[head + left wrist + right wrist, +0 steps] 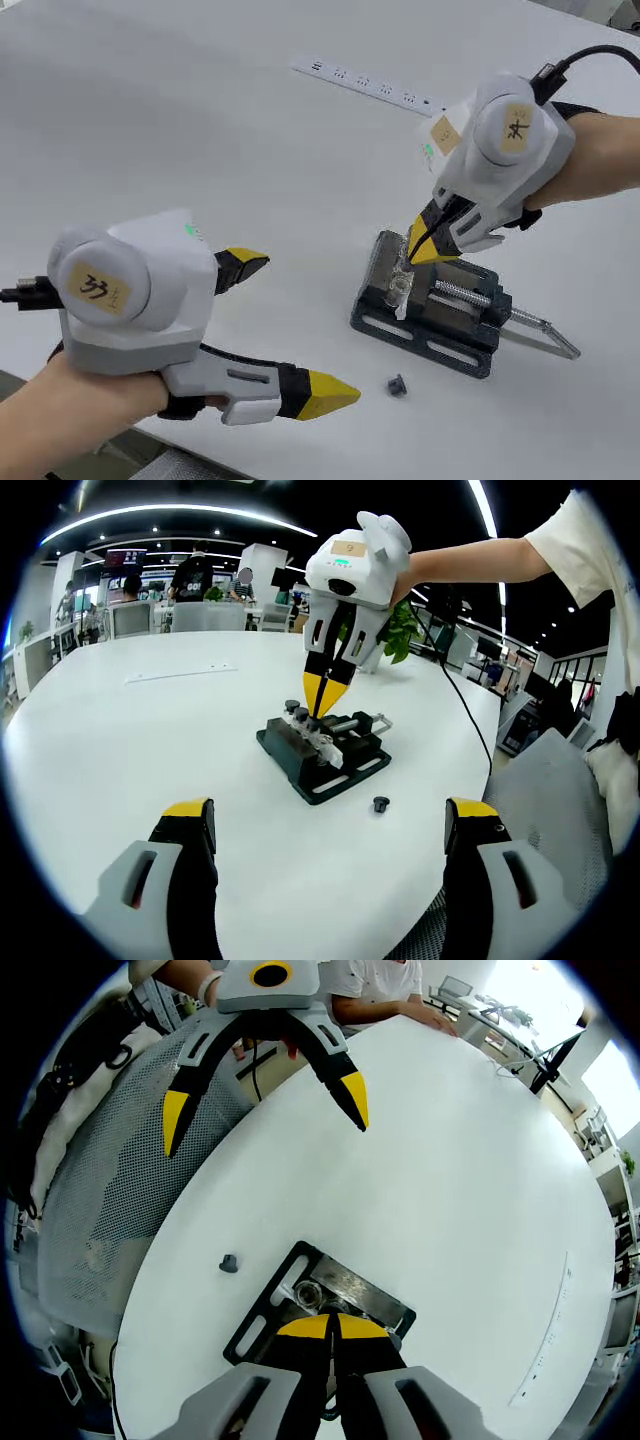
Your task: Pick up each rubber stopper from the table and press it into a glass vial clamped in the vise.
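A small black vise [450,335] stands on the white table with clear glass vials [401,290] clamped in its jaws. My right gripper [424,252] is shut, its yellow tips pressed together right over the vials; I see nothing between them. In its own view the right gripper [331,1326] hangs just above a vial mouth [309,1293] in the vise [262,1322]. One dark rubber stopper [397,384] lies loose on the table in front of the vise. My left gripper [290,330] is open and held left of that stopper [381,804], well short of it.
A white power strip [365,82] lies far back on the table. The vise handle [540,330] sticks out to the right. In the left gripper view, dark stoppers [293,708] sit on vials at the vise's far end. People sit at desks in the background.
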The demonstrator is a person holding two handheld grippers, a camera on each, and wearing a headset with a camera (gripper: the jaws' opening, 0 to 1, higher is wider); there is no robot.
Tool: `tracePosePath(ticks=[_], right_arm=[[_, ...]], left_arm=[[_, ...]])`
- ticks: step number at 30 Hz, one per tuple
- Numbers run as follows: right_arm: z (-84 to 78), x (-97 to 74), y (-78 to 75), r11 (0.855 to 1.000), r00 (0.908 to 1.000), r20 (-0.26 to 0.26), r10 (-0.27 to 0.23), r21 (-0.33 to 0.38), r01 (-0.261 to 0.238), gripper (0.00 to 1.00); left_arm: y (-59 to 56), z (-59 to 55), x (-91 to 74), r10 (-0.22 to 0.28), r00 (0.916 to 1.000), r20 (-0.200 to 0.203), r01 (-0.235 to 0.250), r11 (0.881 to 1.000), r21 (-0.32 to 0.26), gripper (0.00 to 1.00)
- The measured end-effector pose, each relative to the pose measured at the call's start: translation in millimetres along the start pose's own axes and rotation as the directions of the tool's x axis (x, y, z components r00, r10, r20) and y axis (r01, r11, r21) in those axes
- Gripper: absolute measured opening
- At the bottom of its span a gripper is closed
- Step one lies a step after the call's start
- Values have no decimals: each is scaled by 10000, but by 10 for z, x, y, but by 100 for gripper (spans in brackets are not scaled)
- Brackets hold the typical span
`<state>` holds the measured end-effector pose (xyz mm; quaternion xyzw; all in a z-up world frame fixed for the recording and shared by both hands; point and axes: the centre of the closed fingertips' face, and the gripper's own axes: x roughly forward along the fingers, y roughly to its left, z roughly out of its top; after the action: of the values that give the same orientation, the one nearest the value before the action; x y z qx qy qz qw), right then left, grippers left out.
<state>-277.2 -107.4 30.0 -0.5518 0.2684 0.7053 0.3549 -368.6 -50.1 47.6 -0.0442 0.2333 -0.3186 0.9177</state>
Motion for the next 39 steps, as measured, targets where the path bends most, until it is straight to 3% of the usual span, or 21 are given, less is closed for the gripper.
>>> tracePosePath(ticks=[18, 27, 33, 39], right_arm=[[-2, 20, -21, 9994, 9999, -62, 85, 324, -83, 0], [-24, 17, -13, 9995, 9995, -276, 143, 293, -135, 0], [-14, 17, -21, 9974, 9993, -125, 353, 631, -344, 0], [6, 22, -17, 9955, 9979, -328, 553, 792, -526, 0]], left_arm=[[18, -33, 33, -57, 10000, -35, 56, 9998, -168, 95], [98, -27, 26, 71, 10000, 35, -70, 9997, -244, 95], [124, -12, 45, 105, 9999, 117, -102, 9995, -288, 95], [133, -27, 52, 117, 9998, 135, -111, 9992, -375, 95]])
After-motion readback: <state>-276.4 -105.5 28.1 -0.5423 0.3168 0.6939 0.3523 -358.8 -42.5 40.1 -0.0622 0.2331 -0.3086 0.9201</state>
